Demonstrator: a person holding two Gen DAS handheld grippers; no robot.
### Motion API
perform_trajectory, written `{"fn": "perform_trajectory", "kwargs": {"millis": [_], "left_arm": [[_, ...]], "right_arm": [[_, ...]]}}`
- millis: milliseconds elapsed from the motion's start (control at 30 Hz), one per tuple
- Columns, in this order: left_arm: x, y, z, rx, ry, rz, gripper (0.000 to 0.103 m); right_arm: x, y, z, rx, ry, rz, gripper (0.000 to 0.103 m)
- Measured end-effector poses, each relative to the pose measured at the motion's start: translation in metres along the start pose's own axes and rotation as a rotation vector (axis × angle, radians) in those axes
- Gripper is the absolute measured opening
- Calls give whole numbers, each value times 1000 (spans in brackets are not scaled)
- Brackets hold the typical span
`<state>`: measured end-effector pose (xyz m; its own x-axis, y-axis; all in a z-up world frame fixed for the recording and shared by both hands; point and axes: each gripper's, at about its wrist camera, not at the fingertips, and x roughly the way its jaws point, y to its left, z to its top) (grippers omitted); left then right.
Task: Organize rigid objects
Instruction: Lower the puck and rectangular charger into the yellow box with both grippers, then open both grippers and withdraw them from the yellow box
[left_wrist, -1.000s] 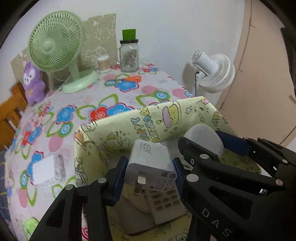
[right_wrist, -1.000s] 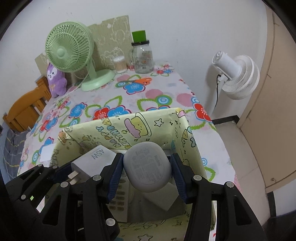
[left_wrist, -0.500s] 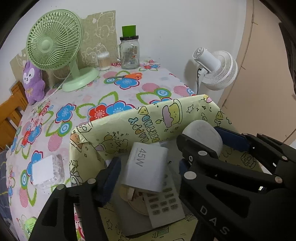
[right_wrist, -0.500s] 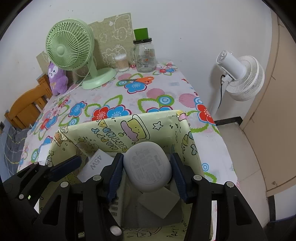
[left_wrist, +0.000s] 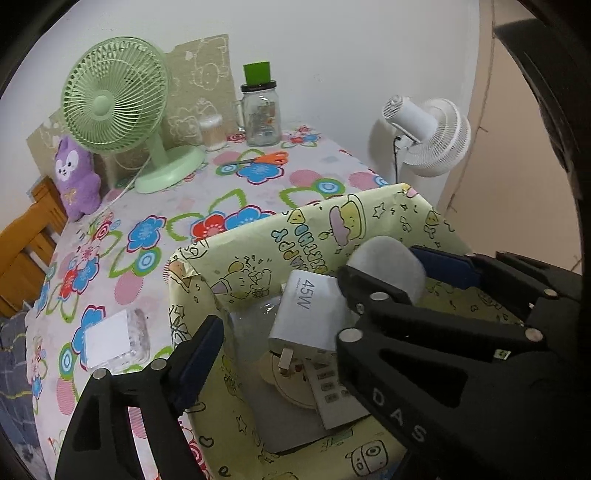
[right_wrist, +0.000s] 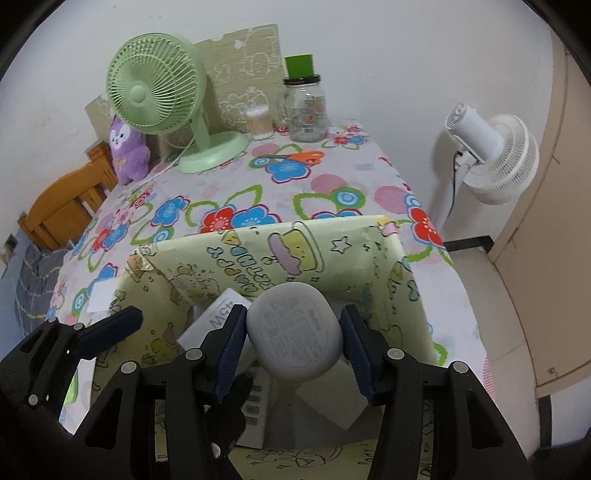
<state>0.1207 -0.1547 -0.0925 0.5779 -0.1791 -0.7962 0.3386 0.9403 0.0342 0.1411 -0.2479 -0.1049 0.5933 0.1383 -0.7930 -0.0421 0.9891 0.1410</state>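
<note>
Our right claw (right_wrist: 293, 341) pinches the grey case (right_wrist: 294, 331) and hangs just above the open box (right_wrist: 402, 295). The case sits square between the pads, flat face toward the camera, its long axis running across from pad to pad. Straight beneath it, inside the box, lie a remote and other flat items, so we judge the coming move is a short drop and a release; the right hand is the only one placed for it.

Our left claw (left_wrist: 280, 343) stands spread, its jaws having just been opening. The charger (left_wrist: 314, 314) lies between them, touching neither pad; it rests tilted inside the box against the stack below, just left of the case.

A second ago the left claw gripped that charger; now the charger is lower in the box and free. The right claw's grip on the case looks the same as before, still over the same spot.
</note>
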Motion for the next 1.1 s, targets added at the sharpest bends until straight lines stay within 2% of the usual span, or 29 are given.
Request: {"fn": "perform_trajectory", "kwargs": {"millis": [167, 267, 433, 600, 1100], "left_arm": [[2, 0, 2, -1, 0, 1, 87], [3, -1, 1, 4, 6, 5, 87], [-2, -4, 0, 13, -4, 1, 87], [-14, -4, -3, 12, -27, -7, 87], [-60, 10, -28, -28, -87, -19, 91]], "right_arm": [[1, 1, 2, -15, 1, 6, 57], [2, 0, 2, -8, 10, -7, 65], [-5, -2, -1, 2, 4, -26, 68], [-19, -2, -5, 10, -22, -34, 76], [-64, 24, -26, -5, -74, -37, 82]]}}
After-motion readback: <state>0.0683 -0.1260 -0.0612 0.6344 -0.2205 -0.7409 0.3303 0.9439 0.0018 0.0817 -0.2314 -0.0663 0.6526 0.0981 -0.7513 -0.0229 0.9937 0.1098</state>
